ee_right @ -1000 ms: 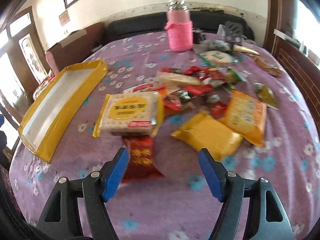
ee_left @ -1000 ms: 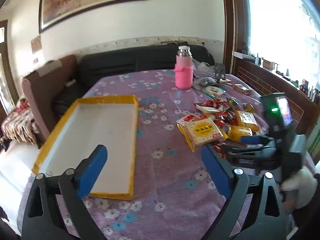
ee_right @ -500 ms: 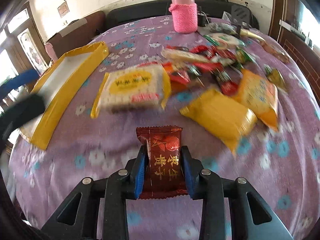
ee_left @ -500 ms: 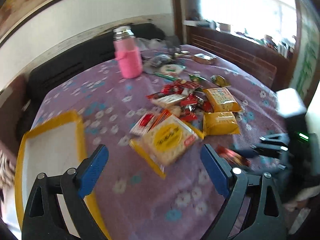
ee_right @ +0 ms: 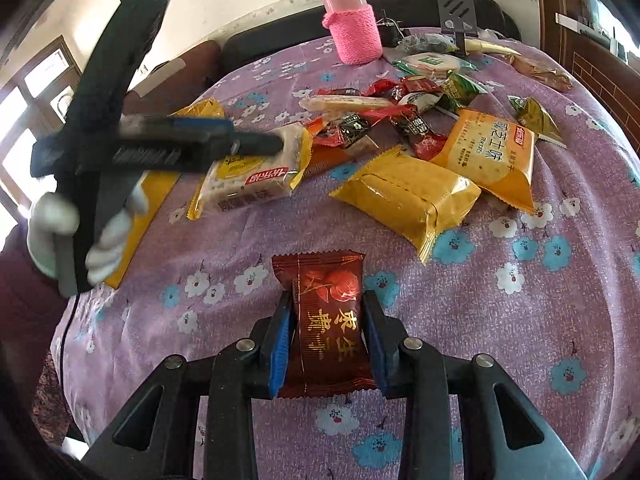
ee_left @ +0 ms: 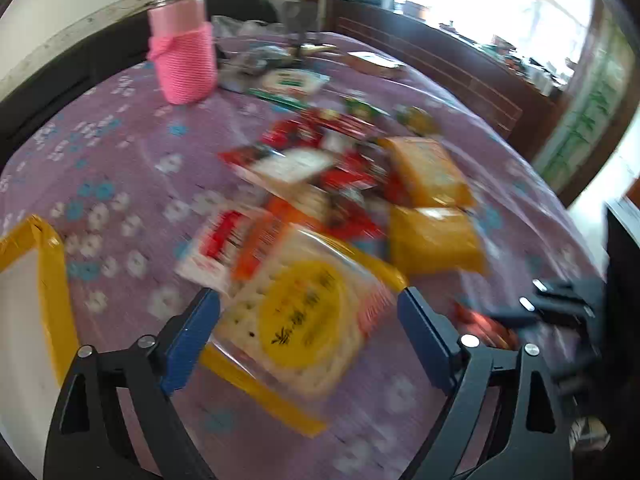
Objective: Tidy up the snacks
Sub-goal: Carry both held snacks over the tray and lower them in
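My right gripper [ee_right: 326,344] is shut on a dark red snack packet [ee_right: 326,320] with gold characters and holds it just above the purple flowered tablecloth. My left gripper [ee_left: 308,336] is open, its blue pads either side of a clear cracker pack with a yellow round label [ee_left: 304,316]; I cannot tell if they touch it. That cracker pack [ee_right: 256,176] and the left gripper [ee_right: 264,144] over it also show in the right wrist view. A yellow-rimmed white tray [ee_left: 48,292] lies at the left. The right gripper with its red packet [ee_left: 486,326] shows at the left wrist view's right.
A heap of snack packets lies mid-table: two orange-yellow packs [ee_right: 408,196] [ee_right: 492,156], red wrappers [ee_right: 384,112] and green ones [ee_right: 464,88]. A pink-sleeved flask [ee_right: 354,28] stands at the back. A dark sofa [ee_right: 420,8] lies beyond the table.
My left gripper has swung right and down from the tray onto the cracker pack. My right gripper closed on the red packet and has lifted it slightly.
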{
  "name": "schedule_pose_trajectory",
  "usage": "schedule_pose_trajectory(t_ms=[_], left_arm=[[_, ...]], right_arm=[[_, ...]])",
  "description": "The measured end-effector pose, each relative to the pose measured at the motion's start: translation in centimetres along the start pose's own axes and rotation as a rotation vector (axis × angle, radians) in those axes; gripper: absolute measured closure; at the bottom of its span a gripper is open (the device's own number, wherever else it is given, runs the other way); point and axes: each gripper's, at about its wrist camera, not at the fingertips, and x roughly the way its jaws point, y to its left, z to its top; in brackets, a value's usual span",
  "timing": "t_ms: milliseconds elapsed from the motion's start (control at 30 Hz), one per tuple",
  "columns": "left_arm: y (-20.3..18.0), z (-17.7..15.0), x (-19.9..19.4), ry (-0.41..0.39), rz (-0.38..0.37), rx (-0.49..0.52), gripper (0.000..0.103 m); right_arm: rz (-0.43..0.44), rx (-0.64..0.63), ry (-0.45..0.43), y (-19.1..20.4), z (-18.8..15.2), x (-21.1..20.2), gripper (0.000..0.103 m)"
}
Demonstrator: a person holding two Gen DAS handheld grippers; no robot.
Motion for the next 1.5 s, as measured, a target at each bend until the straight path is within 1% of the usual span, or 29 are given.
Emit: schedule_pose_trajectory(t_ms=[33,67,100,133,233,267,333,400,467,600,633,667,700,767,833,867,900,1033,1100,1167,1267,1333,1400,1433,1467,1500], left_arm=[[-0.5,-0.6,-0.4,0.008,-0.026,0.008,0.022],[-1.1,-1.1,-0.6,0.015,-0.043,0.02,0.023],[-1.9,-1.7,-1.1,0.015,-0.048,0.044,0.024],[-2.6,-2.0,-1.5,0.011,-0.031,0.065,0.024],[-3.7,-2.4,-2.7,-0.033,0.049,0.081,0.024],[-4.1,-2.3,-3.0,-0.061,0.1,0.087,0.024],[-4.3,-1.9,-2.6,-0.077,0.144,0.089,0.024],[-4.7,-1.7,-1.4,-0.062,0.178,0.091,0.024],[-5.2,-1.6,0.3,-0.037,0.245,0.12,0.024],[-5.8,-1.8,2.7,0.001,0.347,0.16,0.022],[-5.8,-1.8,2.9,-0.012,0.355,0.157,0.026],[-5.9,-1.8,3.0,0.001,0.334,0.142,0.031],[-5.7,-1.7,3.1,0.01,0.316,0.111,0.034],[-5.8,-1.6,3.0,0.017,0.315,0.085,0.034],[-5.9,-2.0,2.8,0.02,0.323,0.073,0.034],[-5.9,-2.3,2.4,0.018,0.326,0.057,0.034],[-5.9,-2.6,1.9,0.009,0.321,0.043,0.034],[-6.0,-3.9,-1.4,-0.046,0.324,-0.011,0.034],[-5.5,-4.8,-4.0,-0.088,0.312,-0.058,0.034],[-4.8,-5.8,-6.9,-0.134,0.317,-0.108,0.034],[-3.4,-7.3,-11.4,-0.193,0.323,-0.18,0.034],[-2.0,-8.6,-15.4,-0.243,0.352,-0.233,0.034],[-0.8,-9.5,-18.3,-0.267,0.391,-0.26,0.034],[0.0,-9.8,-19.7,-0.277,0.421,-0.271,0.034],[0.8,-10.3,-21.5,-0.283,0.468,-0.278,0.034],[1.5,-10.5,-22.6,-0.284,0.5,-0.28,0.034]], right_arm=[[0.002,0.004,0.002,-0.1,0.0,0.0,0.068],[-0.001,0.006,0.005,-0.2,-0.1,-0.2,0.069],[-0.009,0.005,0.006,-0.4,-0.3,-0.4,0.069],[-0.03,0.003,0.006,-0.7,-0.5,-0.7,0.069],[-0.053,0.013,0.007,-1.6,-1.1,-1.5,0.069],[-0.057,0.017,0.006,-1.8,-1.3,-1.7,0.069],[-0.066,0.024,0.002,-2.5,-1.5,-2.0,0.068],[-0.071,0.03,-0.002,-2.8,-1.6,-2.2,0.067],[-0.074,0.036,-0.005,-2.8,-1.6,-2.3,0.066],[-0.084,0.025,-0.003,-2.7,-1.6,-2.3,0.065],[-0.082,0.024,-0.002,-2.6,-1.6,-2.3,0.064],[-0.082,0.024,-0.001,-2.5,-1.5,-2.2,0.059],[-0.083,0.024,-0.001,-2.4,-1.5,-2.2,0.053],[-0.094,0.021,0.001,-2.2,-1.2,-2.0,0.049],[-0.112,0.006,0.006,-1.8,-1.2,-1.7,0.049],[-0.132,0.0,0.008,-1.6,-1.2,-1.6,0.055],[-0.163,-0.008,0.01,-1.5,-1.2,-1.6,0.069],[-0.156,-0.002,0.01,-1.1,-1.6,-2.1,0.07],[-0.156,-0.008,0.002,-0.6,-1.8,-2.8,0.07],[-0.142,-0.013,-0.015,0.1,-1.9,-3.7,0.07],[-0.106,-0.038,-0.058,2.0,-1.6,-5.9,0.07],[-0.062,-0.076,-0.094,4.2,-1.1,-7.7,0.07],[-0.021,-0.126,-0.126,6.8,-0.4,-9.2,0.07],[-0.002,-0.151,-0.137,8.2,0.1,-9.6,0.07],[0.018,-0.173,-0.145,9.5,0.6,-10.0,0.07],[0.05,-0.199,-0.15,11.3,1.4,-10.3,0.07]])
